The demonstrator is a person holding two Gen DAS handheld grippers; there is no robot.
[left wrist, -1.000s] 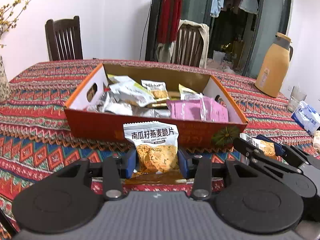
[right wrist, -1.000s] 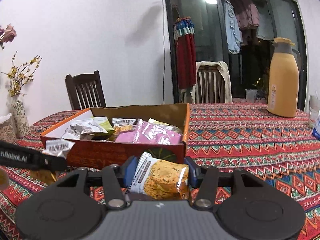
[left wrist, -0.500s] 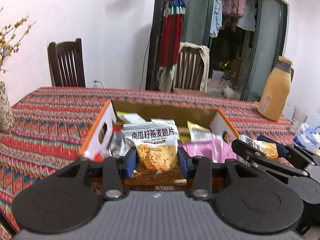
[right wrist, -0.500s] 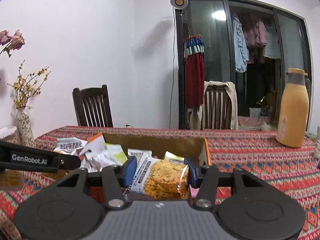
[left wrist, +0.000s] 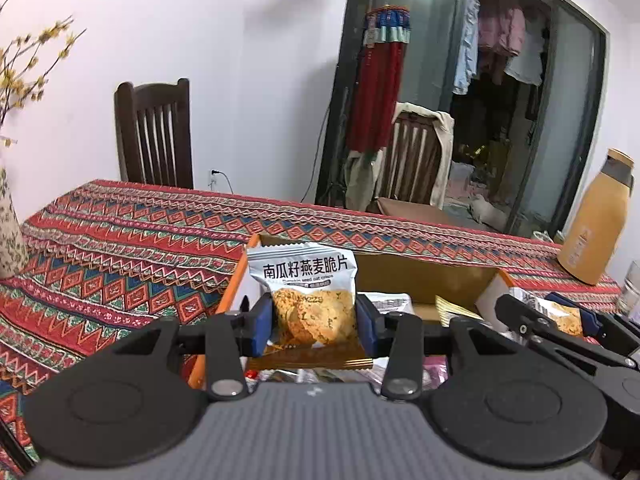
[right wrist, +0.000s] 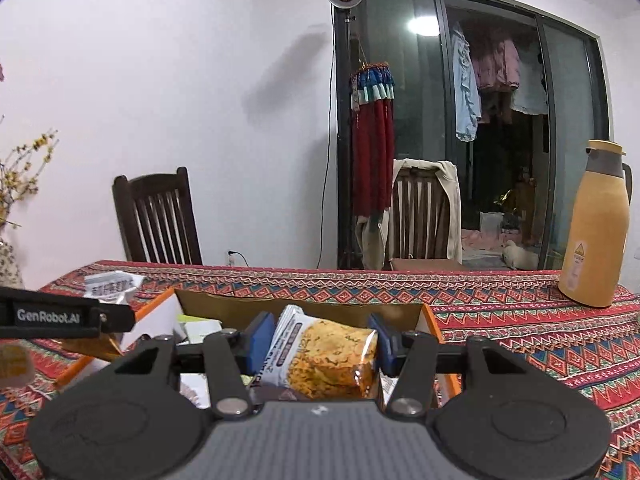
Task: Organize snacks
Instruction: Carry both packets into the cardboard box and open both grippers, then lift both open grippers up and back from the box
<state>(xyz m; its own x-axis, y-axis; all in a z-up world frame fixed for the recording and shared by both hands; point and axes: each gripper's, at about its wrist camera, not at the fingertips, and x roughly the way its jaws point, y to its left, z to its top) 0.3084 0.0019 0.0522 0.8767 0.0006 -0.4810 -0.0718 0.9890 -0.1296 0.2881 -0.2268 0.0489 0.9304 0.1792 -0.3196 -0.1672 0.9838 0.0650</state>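
My left gripper (left wrist: 314,320) is shut on a grey and orange crisp packet (left wrist: 308,296), held upright above the left end of the orange cardboard box (left wrist: 236,284). My right gripper (right wrist: 318,340) is shut on a second crisp packet (right wrist: 328,356), lying tilted between its blue pads, over the right part of the same box (right wrist: 430,320). In the left wrist view the right gripper (left wrist: 560,320) shows at the right with its packet. In the right wrist view the left gripper's arm (right wrist: 64,316) crosses the left edge. Several snack packets lie in the box, mostly hidden.
The table wears a red patterned cloth (left wrist: 120,240). A tan thermos jug (right wrist: 596,228) stands at the far right, a flower vase (left wrist: 10,236) at the left. Two wooden chairs (left wrist: 154,136) stand behind the table. A glass (left wrist: 632,288) sits at the right edge.
Both grippers have risen and moved forward, from in front of the box to above it, each still holding its packet. The box now sits low and close in both views.
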